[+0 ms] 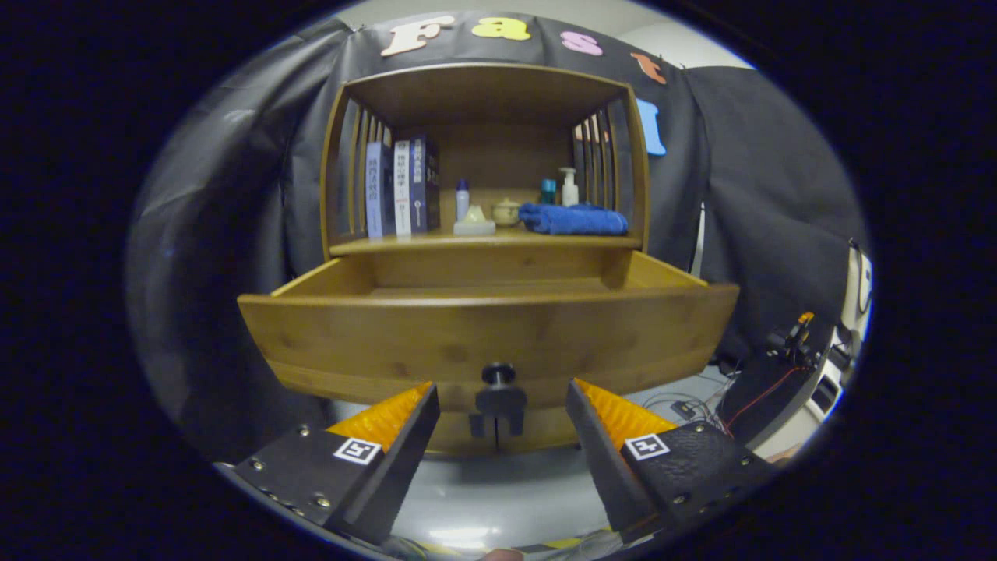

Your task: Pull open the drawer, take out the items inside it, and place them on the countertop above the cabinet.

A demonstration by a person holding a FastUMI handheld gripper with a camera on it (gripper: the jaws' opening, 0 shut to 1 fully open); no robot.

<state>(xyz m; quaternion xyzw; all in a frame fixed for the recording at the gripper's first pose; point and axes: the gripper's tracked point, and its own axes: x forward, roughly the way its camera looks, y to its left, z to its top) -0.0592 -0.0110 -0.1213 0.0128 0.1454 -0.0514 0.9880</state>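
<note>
The claw stood wide open and held nothing, its fingers flanking the dark knob without touching it. The drawer was pulled out below the cabinet's shelf, which carried books and a blue towel.

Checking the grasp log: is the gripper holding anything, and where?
Nothing is held. The gripper is open, its fingers either side of the drawer knob, not touching it.
</note>
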